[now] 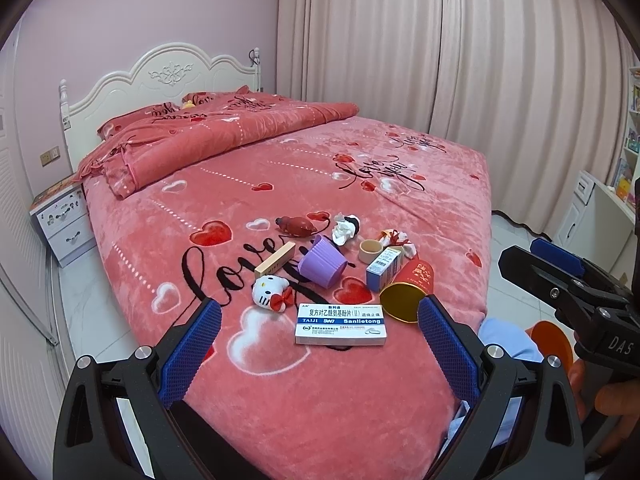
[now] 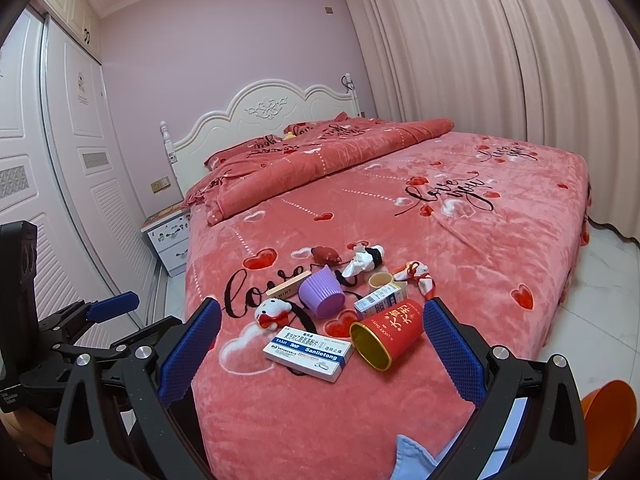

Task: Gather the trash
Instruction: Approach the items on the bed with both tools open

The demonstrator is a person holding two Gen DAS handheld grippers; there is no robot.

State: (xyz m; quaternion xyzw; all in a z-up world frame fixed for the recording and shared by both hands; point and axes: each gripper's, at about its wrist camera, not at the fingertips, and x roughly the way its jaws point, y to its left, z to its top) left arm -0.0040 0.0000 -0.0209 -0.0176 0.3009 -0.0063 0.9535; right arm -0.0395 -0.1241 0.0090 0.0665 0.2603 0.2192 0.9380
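Observation:
Litter lies clustered on the pink heart-print bed (image 1: 420, 168): a white-and-blue medicine box (image 1: 341, 324) (image 2: 308, 353), a tipped red canister (image 1: 408, 288) (image 2: 386, 334), a purple ribbed cup (image 1: 322, 266) (image 2: 322, 294), a beige mint box (image 1: 275, 260), a small blue carton (image 1: 382, 266), a beige ring (image 1: 370, 250), crumpled tissue (image 1: 345, 229) and red wrappers (image 1: 298, 226). A Hello Kitty toy (image 1: 272, 294) lies among them. My left gripper (image 1: 320, 304) hovers open just short of the medicine box. My right gripper (image 2: 320, 308) is open too, facing the canister and box, empty.
An orange bin (image 2: 608, 420) (image 1: 552, 344) stands on the tiled floor at the bed's near right corner, beside light blue cloth (image 2: 412, 456). A folded quilt (image 1: 208, 136) lies toward the headboard. A nightstand (image 1: 64, 220) and a wardrobe (image 2: 60, 160) are on the left, curtains on the right.

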